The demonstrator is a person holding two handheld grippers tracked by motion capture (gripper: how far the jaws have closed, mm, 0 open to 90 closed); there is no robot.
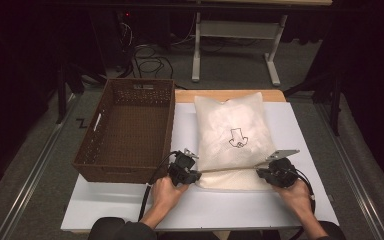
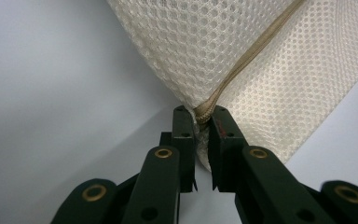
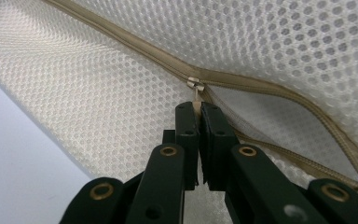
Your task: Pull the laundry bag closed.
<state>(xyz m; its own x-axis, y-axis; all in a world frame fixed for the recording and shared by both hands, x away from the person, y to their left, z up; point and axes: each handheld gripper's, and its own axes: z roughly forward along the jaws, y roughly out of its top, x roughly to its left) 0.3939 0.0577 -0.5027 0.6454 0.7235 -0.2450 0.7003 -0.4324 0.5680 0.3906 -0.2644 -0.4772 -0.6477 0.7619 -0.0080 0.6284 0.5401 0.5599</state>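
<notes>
A white mesh bag (image 1: 232, 135) with a black drawing on it lies in the middle of the white table (image 1: 130, 200). A tan zipper (image 1: 227, 169) runs along its near edge. My left gripper (image 1: 198, 174) is shut on the zipper's end at the bag's corner (image 2: 203, 113). My right gripper (image 1: 258, 173) is shut on the zipper pull (image 3: 196, 96), just below the slider (image 3: 194, 83). To the right of the slider the zipper (image 3: 279, 88) is parted, with the mesh gaping. To its left the zipper is closed.
A brown woven basket (image 1: 127, 127) stands on the table's left part, close to the left gripper. A wooden edge (image 1: 230, 95) shows behind the bag. Beyond the table are cables and a white stand (image 1: 235, 35) on the grey floor.
</notes>
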